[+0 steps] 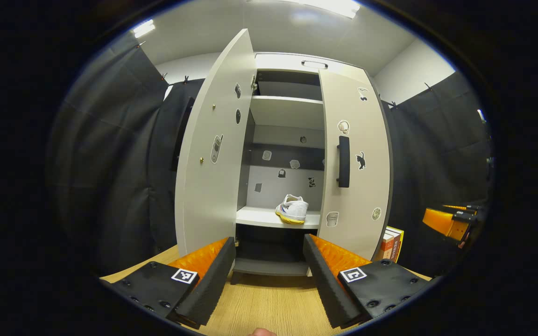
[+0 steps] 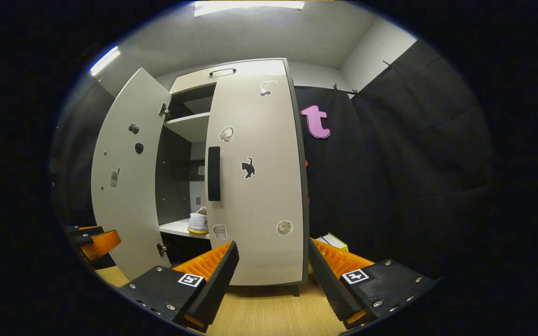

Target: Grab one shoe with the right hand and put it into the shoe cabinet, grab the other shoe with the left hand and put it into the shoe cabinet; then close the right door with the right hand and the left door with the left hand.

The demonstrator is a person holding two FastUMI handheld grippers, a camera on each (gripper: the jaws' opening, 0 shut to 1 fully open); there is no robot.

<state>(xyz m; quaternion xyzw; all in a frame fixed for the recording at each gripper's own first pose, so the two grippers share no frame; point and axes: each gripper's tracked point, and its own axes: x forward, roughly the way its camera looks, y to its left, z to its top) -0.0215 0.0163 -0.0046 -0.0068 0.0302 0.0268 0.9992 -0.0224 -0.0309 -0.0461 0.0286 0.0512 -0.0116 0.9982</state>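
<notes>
A white shoe [image 1: 292, 209] with a yellow sole sits on the middle shelf [image 1: 259, 217] of the pale shoe cabinet; its heel [image 2: 199, 222] shows past the door edge in the right gripper view. The right door [image 1: 355, 163] [image 2: 255, 177] with its dark handle [image 2: 214, 173] is shut. The left door [image 1: 213, 149] [image 2: 126, 177] stands wide open. My left gripper [image 1: 269, 275] is open and empty in front of the cabinet's opening. My right gripper [image 2: 272, 275] is open and empty before the shut right door; it shows at the right edge [image 1: 451, 221] of the left gripper view.
The cabinet stands on a wooden floor [image 1: 269, 303]. Books [image 1: 392, 243] lean beside its right foot. Black cloth walls close in on both sides. An upper shelf [image 1: 287, 112] inside is bare.
</notes>
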